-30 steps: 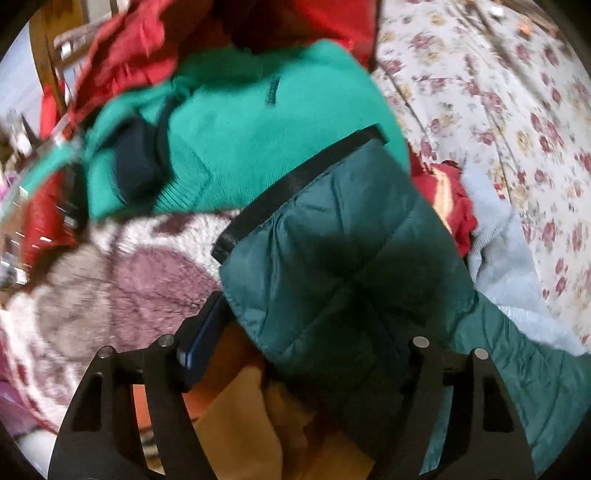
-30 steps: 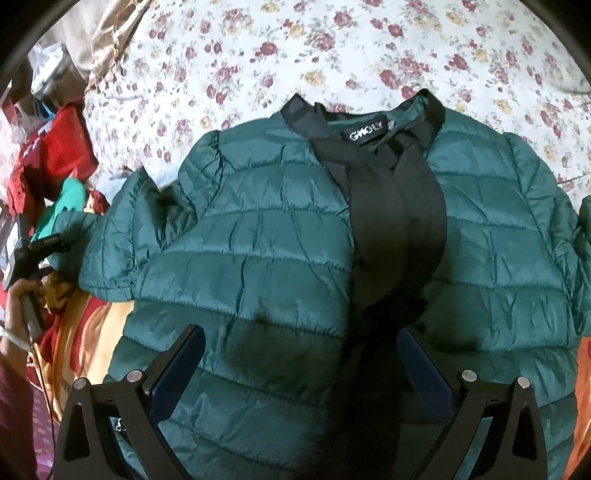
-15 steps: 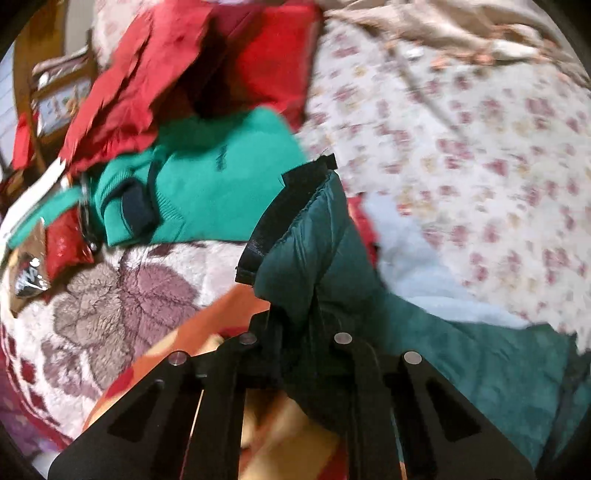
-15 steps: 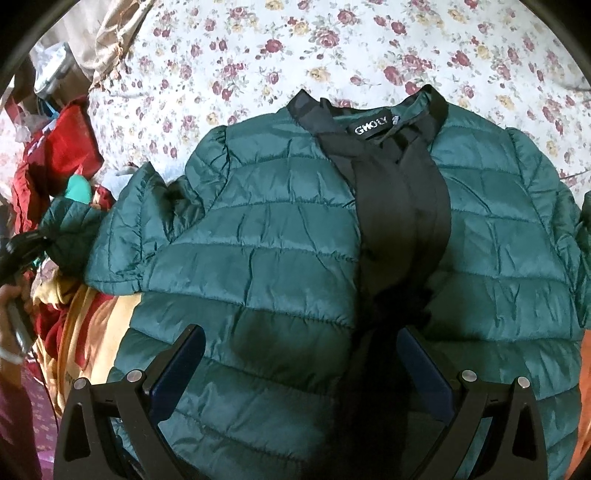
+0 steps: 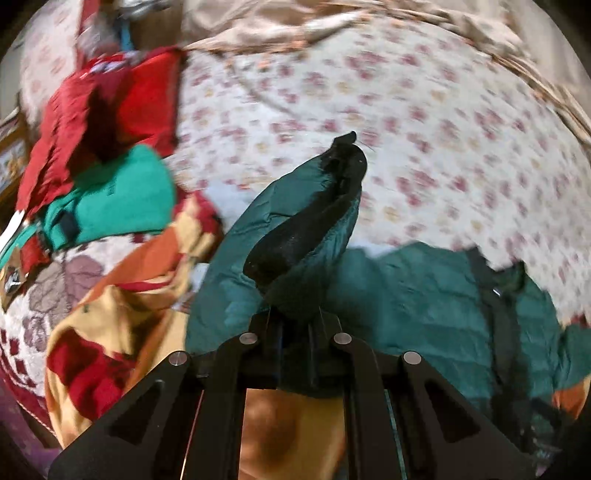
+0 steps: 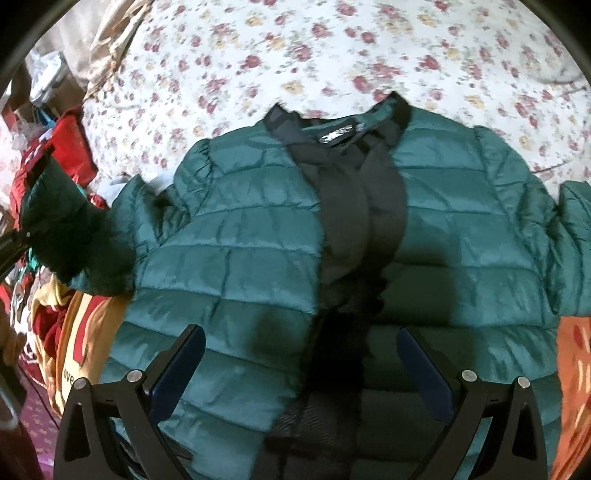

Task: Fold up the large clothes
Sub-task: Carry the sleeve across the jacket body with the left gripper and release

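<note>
While a green quilted jacket (image 6: 258,236) lies front-up on a flowered bedspread (image 6: 295,48), its collar away from the camera and a black placket (image 6: 362,206) running down its middle, the left gripper (image 5: 295,325) holds one sleeve (image 5: 295,221) raised off the bed. Its jaws are pressed together on the sleeve fabric just behind the black cuff (image 5: 291,243), and the cuff end stands up past the fingertips, tilted toward the spread. From the right wrist view, that same sleeve (image 6: 74,229) shows at the frame's left edge as a dark, lifted bundle, joined to the jacket's shoulder and clear of the clutter beneath it.

The right gripper (image 6: 303,373) hangs over the jacket's lower front with its jaws spread wide. Nothing sits between its blue pads (image 6: 181,369); whether they touch the fabric cannot be told. The jacket's other sleeve (image 6: 569,243) lies out to the frame's right, on the spread.

Beside the jacket is a heap of other clothes: a bright green sweater (image 5: 118,195), a red garment (image 5: 110,107) above it, and an orange, yellow and red patterned cloth (image 5: 122,295) touching the jacket's side. A fuzzy blanket (image 5: 55,280) with a mauve flower print lies under the heap. A beige cloth (image 5: 295,22) runs along the far edge of the bed. The left wrist view is blurred.
</note>
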Demonstrator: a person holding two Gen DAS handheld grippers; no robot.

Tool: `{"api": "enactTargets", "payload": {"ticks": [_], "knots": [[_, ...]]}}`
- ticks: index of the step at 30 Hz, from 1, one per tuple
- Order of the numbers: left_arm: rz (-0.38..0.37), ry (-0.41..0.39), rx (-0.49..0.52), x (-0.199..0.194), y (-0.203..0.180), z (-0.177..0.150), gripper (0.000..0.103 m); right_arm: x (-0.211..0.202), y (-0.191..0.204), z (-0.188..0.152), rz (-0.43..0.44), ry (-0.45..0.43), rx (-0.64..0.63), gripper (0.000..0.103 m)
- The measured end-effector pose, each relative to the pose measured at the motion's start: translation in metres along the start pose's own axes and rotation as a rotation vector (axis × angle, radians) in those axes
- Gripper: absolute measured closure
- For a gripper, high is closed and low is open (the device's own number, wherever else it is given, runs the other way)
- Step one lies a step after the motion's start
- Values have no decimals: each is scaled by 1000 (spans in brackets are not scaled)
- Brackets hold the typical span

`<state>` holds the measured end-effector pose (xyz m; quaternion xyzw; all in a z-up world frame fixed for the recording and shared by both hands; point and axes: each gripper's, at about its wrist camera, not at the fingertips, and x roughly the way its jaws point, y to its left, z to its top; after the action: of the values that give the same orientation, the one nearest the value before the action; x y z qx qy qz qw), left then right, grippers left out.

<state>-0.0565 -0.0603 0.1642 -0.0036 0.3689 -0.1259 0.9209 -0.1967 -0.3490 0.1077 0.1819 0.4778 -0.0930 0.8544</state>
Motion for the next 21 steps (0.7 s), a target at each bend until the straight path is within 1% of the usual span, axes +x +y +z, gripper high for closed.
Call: {"api": "enactTargets", "payload": {"ticks": [6,10,12,15,21], "knots": [[-105,29,59,-7,-60,-11,94,-14,-23,2,-12,-27,54,0],[-151,46,93,-10,-97,-20,94,-22,-33,0,-40,-51,46,0],[-172,58,114,-9,-115,-23,94,-26,-39,-1,-68,-72,28,0],[-204,71,152,-10,-142,-29,94,-26,-52,-1,-96,-66,25,0],[-264,96,203,-7,-188,-36,94,-25,-83,0,-117,-52,79,0]]}}
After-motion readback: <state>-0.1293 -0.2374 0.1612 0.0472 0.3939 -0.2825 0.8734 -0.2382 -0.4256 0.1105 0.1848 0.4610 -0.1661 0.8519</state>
